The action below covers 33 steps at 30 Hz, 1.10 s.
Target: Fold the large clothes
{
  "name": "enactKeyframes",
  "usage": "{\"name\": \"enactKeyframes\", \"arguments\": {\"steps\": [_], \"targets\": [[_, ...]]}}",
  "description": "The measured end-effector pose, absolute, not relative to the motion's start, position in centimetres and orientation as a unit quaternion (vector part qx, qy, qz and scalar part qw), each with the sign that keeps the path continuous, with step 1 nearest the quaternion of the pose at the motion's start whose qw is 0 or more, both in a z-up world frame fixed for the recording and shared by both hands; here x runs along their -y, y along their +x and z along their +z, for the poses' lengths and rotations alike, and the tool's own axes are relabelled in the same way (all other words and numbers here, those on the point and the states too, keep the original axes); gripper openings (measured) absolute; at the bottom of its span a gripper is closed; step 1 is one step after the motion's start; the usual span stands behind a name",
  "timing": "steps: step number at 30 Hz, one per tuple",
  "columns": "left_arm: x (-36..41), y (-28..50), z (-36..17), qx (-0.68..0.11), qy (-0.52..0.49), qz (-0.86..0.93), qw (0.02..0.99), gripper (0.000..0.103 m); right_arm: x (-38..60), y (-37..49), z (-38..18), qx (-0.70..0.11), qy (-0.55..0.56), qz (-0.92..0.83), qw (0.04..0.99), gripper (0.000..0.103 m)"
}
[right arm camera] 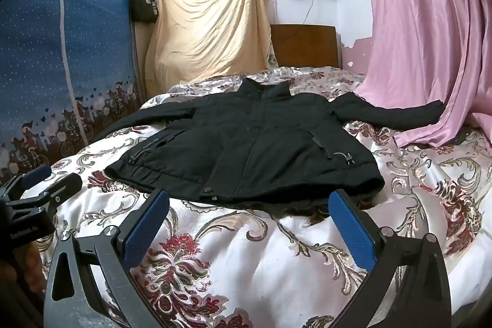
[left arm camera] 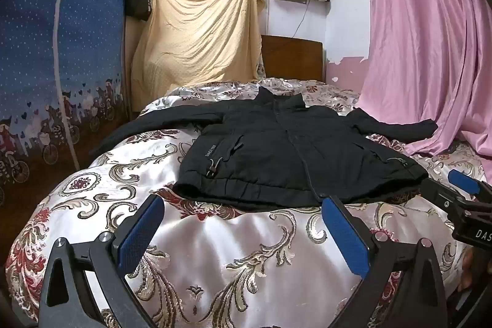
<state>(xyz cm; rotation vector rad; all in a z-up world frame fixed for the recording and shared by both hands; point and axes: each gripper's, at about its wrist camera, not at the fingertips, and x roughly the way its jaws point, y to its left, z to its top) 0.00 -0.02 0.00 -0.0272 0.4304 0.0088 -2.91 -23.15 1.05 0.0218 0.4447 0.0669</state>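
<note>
both tongs (left arm camera: 243, 223) (right arm camera: 250, 219) gape, tilted down, seemingly short of the jacket (left arm camera: 286, 149).

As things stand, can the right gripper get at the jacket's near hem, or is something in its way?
Probably yes. The right gripper is wide open and empty, aimed at the black jacket, which lies flat on the patterned bedspread. Only bare bedspread lies between the fingers and the hem; the left gripper sits off to the side.
</note>
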Motion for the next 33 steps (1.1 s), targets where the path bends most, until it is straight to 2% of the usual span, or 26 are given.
{"name": "enactKeyframes", "arguments": {"steps": [33], "targets": [[0.02,0.01,0.0,-0.214,-0.013,0.005,0.977,0.103,23.17,-2.91,0.93,-0.227,0.012,0.033,0.973,0.102]]}}
